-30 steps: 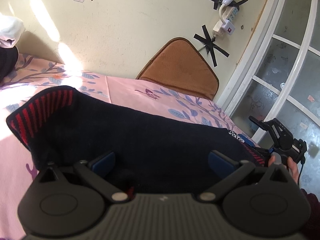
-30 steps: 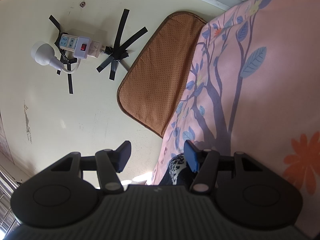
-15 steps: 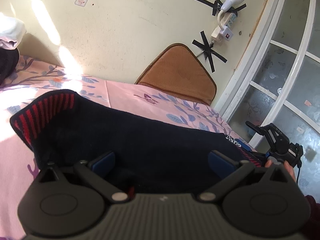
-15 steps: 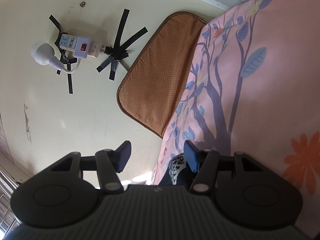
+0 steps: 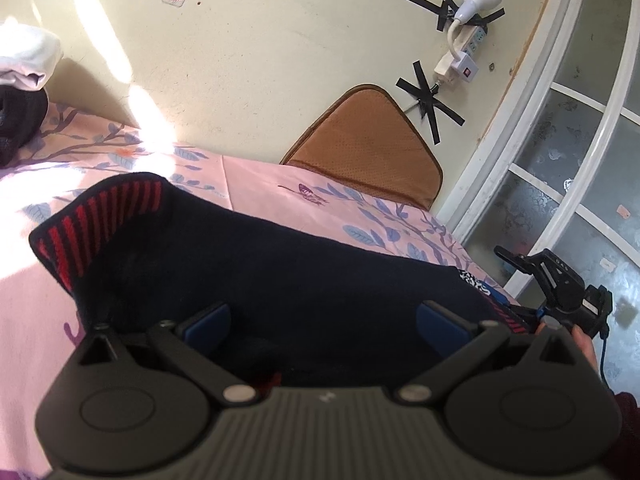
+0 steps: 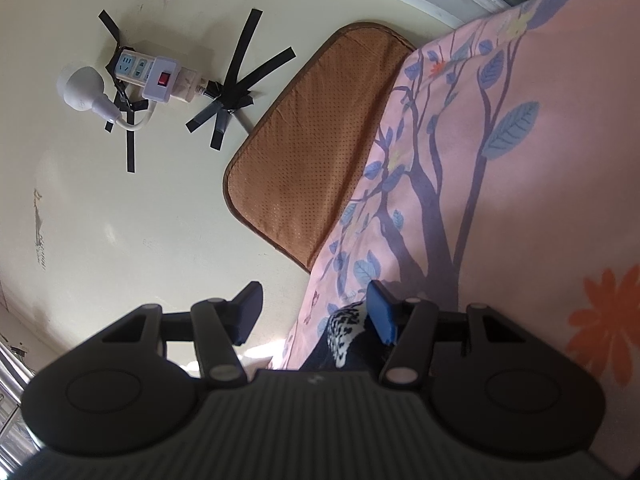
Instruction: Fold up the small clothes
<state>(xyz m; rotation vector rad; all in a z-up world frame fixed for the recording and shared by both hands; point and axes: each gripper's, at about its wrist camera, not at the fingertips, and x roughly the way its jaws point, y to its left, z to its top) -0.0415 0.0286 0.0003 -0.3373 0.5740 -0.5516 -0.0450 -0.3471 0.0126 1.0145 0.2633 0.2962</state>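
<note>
On pink floral bedsheet (image 5: 256, 178) | dark navy knitted garment with red-striped cuff (image 5: 256, 264) spread flat | left gripper (image 5: 324, 320) jaws spread over it | right gripper (image 6: 314, 312) jaws spread beside its patterned edge

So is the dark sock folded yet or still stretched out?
Stretched out: the sock spans the bedsheet, red-striped cuff far left, patterned end right.

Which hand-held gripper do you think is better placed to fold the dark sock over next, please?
Probably the left hand-held gripper: its jaws are open with the dark sock spread right between them. The right hand-held gripper, also open, sits at the sock's patterned end by the bed's edge.
</note>
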